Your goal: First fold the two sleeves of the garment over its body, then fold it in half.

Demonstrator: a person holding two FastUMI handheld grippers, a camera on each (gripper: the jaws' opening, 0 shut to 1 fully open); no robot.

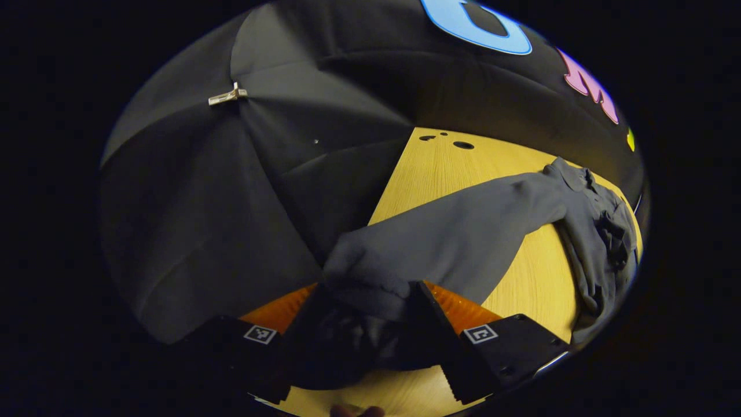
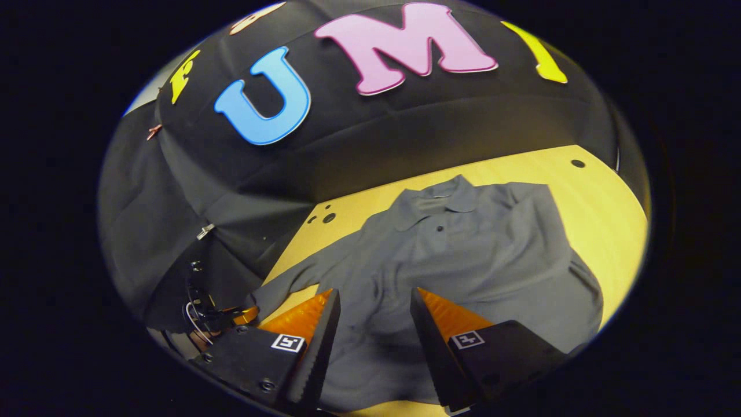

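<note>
1. Clearly the grey garment (image 2: 463, 249) lies spread, collar at the far side, on the wooden table (image 2: 608, 191); its left sleeve (image 1: 451, 237) stretches out toward the table's left edge.
2. Its cuff (image 1: 362, 278) sits bunched between the fingers of the left gripper (image 1: 367, 307), which look to be pinching it.
3. Over the near part of the body, the right gripper (image 2: 373, 324) hovers with fingers spread, holding nothing.
4. Judging by its folds, the cloth is soft, light and limp; it will sag and crease rather than hold shape.
5. Best holds: the cuff for each sleeve, then the hem corners for the half fold.
</note>
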